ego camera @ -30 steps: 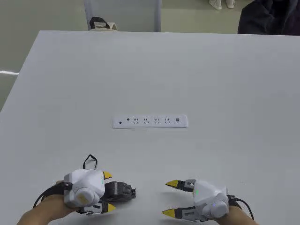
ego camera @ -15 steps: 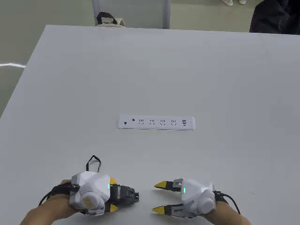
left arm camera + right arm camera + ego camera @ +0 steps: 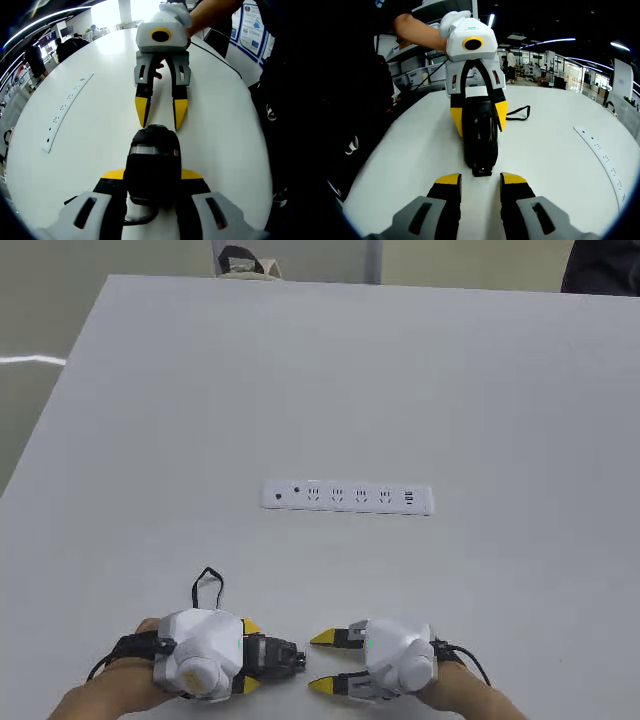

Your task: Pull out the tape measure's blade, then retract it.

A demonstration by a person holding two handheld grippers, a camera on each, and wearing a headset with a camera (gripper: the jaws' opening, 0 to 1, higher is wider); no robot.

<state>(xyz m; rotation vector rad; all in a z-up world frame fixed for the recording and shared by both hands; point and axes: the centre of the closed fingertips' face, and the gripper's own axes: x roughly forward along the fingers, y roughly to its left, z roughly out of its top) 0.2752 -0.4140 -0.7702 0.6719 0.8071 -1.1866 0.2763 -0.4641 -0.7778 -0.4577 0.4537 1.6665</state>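
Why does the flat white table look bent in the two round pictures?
Head view: soft even light, the white tabletop flat, the long white power strip straight. Left gripper view: the fisheye lens bows the strip and table edge; the black tape measure looms large. Right gripper view: same bowing, bright ceiling lights against a dark room.

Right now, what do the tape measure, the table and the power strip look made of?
Tape measure: black plastic case, probably; slightly glossy, light glints on its top.
Table: smooth pale grey top, low sheen, likely laminate; no grain.
Power strip: white moulded plastic, by its even sockets.
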